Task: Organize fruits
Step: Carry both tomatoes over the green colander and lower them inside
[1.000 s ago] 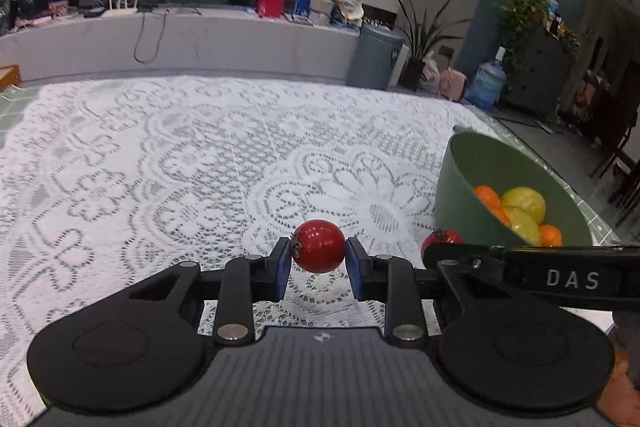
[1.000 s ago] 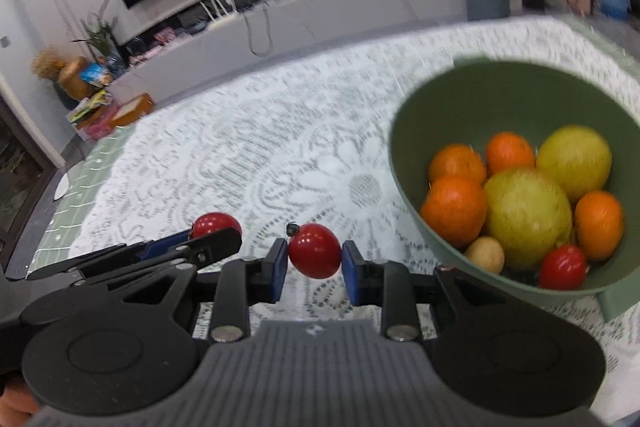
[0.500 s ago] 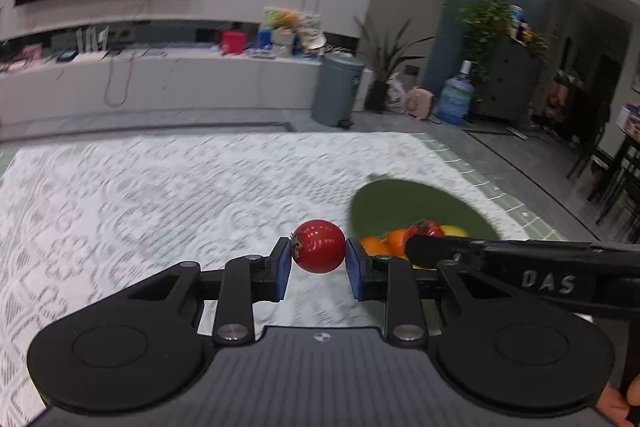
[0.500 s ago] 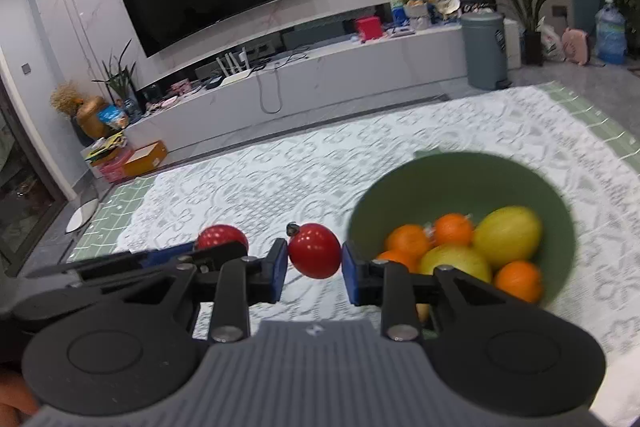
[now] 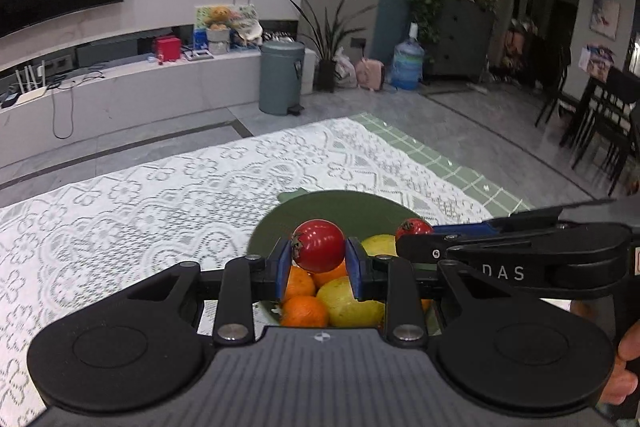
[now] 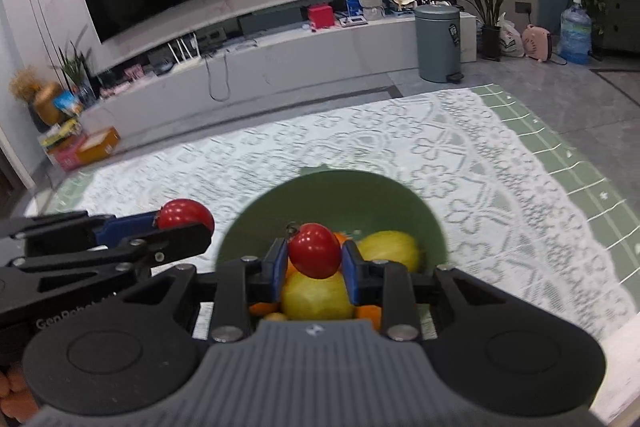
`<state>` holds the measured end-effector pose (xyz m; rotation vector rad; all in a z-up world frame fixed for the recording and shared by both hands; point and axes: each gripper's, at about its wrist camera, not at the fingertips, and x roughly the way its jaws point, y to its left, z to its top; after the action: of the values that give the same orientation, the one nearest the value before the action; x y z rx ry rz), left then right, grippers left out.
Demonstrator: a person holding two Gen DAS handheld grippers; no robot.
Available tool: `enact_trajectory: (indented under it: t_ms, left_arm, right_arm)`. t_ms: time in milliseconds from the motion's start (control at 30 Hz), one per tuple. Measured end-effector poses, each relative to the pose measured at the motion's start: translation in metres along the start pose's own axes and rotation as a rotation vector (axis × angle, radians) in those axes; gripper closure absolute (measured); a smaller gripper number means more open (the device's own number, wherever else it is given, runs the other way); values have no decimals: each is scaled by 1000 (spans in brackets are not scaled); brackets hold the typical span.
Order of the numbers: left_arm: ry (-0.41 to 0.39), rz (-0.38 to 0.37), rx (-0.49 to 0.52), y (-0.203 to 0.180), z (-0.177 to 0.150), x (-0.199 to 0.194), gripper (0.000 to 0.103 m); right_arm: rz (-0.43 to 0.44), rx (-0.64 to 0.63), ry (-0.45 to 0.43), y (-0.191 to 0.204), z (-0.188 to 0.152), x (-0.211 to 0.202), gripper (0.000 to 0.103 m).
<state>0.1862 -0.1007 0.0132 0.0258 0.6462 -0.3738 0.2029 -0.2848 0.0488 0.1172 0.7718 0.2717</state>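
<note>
Both grippers have risen and swung from the lace cloth to above the green bowl (image 6: 424, 223). Left gripper (image 5: 318, 253) fingers clamp a red tomato (image 5: 319, 245); right gripper (image 6: 314, 259) fingers clamp another tomato (image 6: 315, 250). Below lie oranges (image 5: 304, 311) and yellow fruits (image 6: 316, 297). Beyond spreads the lace-covered tabletop (image 6: 360, 139).
</note>
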Motion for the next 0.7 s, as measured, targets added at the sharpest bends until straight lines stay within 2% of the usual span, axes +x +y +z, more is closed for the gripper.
enact_trajectory:
  t_ms: [267,700]
  left_arm:
    - [86,0,45,-2,-3,40,71]
    - [154,16,33,5,-10,75,71]
  right_arm:
    - [-35,-66,71,-18,8,34,77]
    - [-48,-127,154,-19,12,74,77]
